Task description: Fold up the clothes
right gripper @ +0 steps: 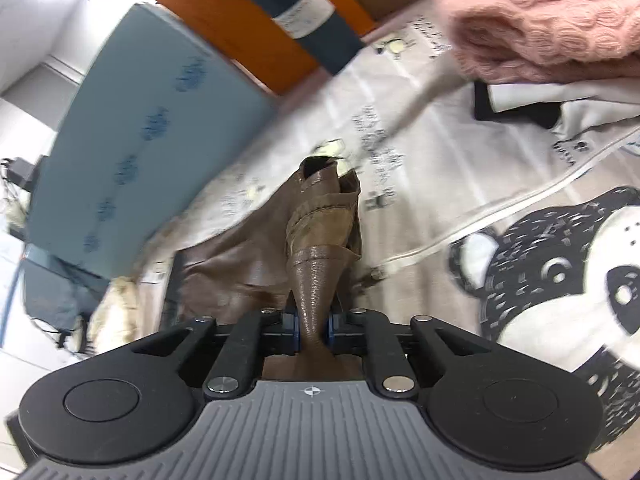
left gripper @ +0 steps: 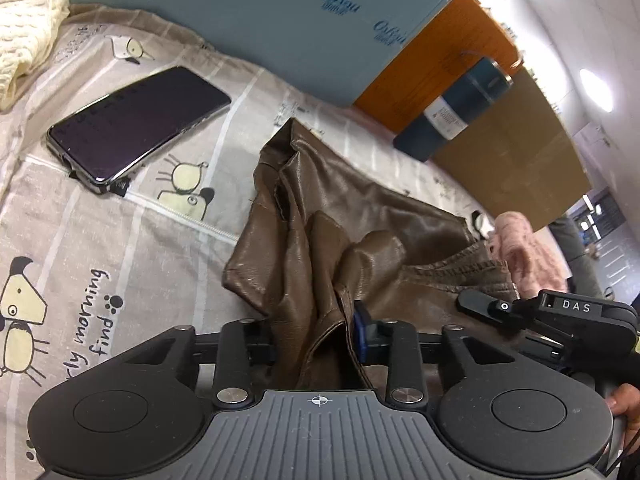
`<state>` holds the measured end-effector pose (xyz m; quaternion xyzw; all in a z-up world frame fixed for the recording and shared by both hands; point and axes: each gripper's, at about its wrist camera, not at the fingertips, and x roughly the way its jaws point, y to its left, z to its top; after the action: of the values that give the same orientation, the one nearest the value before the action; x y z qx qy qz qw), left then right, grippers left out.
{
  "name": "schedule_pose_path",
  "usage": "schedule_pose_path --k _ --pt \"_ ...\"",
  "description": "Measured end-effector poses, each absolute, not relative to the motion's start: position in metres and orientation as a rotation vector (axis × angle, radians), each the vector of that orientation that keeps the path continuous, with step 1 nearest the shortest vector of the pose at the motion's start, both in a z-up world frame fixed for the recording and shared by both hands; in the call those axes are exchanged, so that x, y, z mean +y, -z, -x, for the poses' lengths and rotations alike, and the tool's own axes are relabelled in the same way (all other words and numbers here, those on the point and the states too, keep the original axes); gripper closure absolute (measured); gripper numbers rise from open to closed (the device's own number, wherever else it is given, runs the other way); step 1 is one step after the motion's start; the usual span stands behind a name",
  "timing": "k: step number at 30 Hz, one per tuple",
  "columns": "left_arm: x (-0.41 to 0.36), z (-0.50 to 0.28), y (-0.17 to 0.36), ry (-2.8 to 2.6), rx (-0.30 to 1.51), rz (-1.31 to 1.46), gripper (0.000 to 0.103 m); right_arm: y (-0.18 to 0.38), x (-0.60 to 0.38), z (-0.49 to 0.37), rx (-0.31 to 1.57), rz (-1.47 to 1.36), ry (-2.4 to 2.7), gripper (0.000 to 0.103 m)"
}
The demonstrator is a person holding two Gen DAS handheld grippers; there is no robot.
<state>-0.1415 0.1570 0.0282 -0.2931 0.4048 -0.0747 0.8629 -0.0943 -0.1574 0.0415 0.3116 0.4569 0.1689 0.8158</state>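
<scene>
A brown leather garment (left gripper: 340, 216) lies crumpled on a bed sheet printed with cartoon dogs (left gripper: 100, 240). My left gripper (left gripper: 316, 340) is shut on a bunched edge of it near the camera. My right gripper (right gripper: 314, 328) is shut on another bunched edge of the same garment (right gripper: 316, 248), which stretches away from the fingers toward the headboard. The right gripper also shows in the left wrist view (left gripper: 480, 306), at the garment's right edge.
A black phone (left gripper: 136, 124) lies on the sheet left of the garment. A cream knit (left gripper: 28, 36) is at the far left. A pink knit (right gripper: 540, 16) and a panda-print top (right gripper: 560, 272) lie to the right. A blue headboard (left gripper: 280, 12) and a dark blue cylinder (left gripper: 452, 112) stand behind.
</scene>
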Motion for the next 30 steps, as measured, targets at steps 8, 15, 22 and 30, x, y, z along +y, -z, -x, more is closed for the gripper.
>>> schedule_pose_path --k 8,15,22,30 --pt "0.164 0.150 -0.054 0.201 0.822 0.575 0.077 -0.058 -0.152 0.109 0.909 -0.782 -0.454 0.093" --pt "0.158 0.134 -0.087 0.296 0.762 0.508 0.077 -0.077 -0.166 0.124 0.799 -0.865 -0.449 0.093" --pt "0.086 0.084 -0.109 0.479 0.691 0.463 0.077 -0.112 -0.234 0.117 0.643 -0.831 -0.342 0.093" --pt "-0.020 0.022 -0.115 0.593 0.649 0.410 0.077 -0.140 -0.329 0.083 0.502 -0.725 -0.202 0.093"
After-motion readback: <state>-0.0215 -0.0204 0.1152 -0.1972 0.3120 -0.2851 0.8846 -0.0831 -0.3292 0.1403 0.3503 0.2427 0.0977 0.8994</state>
